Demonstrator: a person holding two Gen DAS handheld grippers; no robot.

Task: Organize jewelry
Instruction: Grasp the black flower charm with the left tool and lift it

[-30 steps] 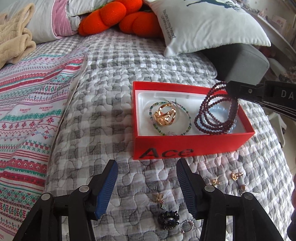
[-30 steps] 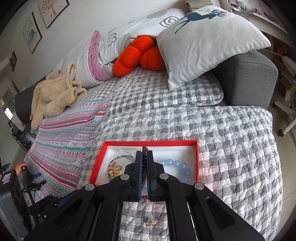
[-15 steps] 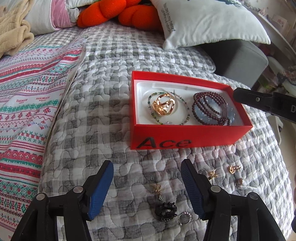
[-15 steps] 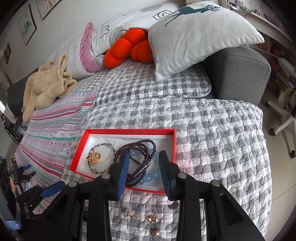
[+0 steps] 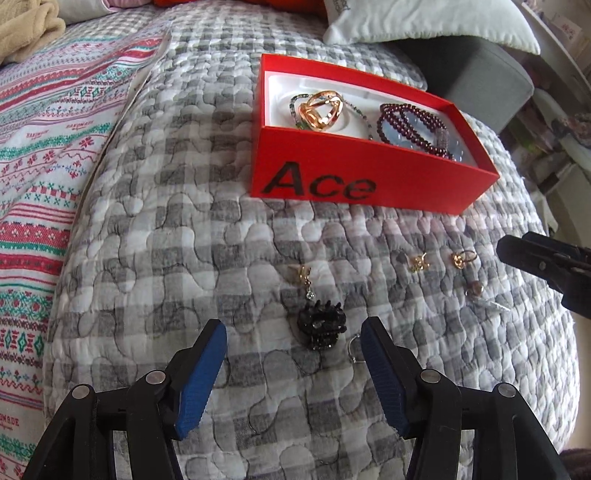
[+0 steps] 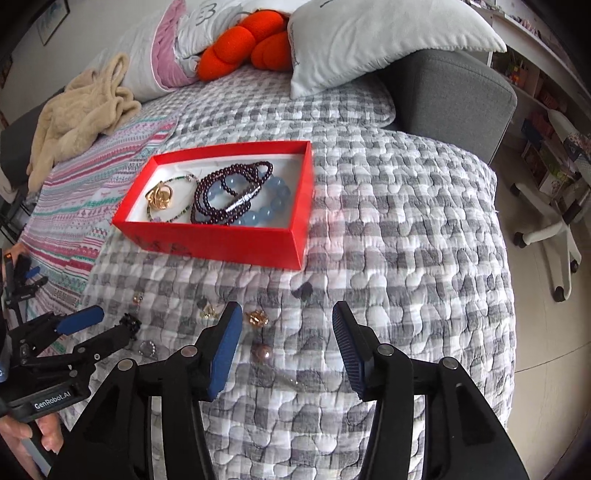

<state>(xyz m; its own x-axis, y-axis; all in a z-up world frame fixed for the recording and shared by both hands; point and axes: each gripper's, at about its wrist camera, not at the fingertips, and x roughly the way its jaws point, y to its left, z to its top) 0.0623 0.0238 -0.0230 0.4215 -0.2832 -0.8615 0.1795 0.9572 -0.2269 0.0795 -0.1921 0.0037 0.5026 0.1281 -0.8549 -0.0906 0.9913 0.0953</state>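
Open quilt [image 6: 406, 229] at 3 o'clock of red box [image 6: 236, 242]; box walls block low entry, top open. Small pieces crowd quilt at 6 o'clock of box: black clip [image 5: 322, 323] w/ ring [image 5: 354, 349] just beside. Pillow [image 6: 376, 40] well apart at 12 o'clock.

Matt red box [image 5: 369, 173], quilted cloth bedspread [image 5: 184, 221]

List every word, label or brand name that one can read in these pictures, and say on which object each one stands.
"Ace": black letters on the front wall of the red box.
"GenRobot.AI": white letters on the left gripper.
Small repeated words on the striped blanket: too blurred to read.
Print on the white pillow: cut off, unreadable.
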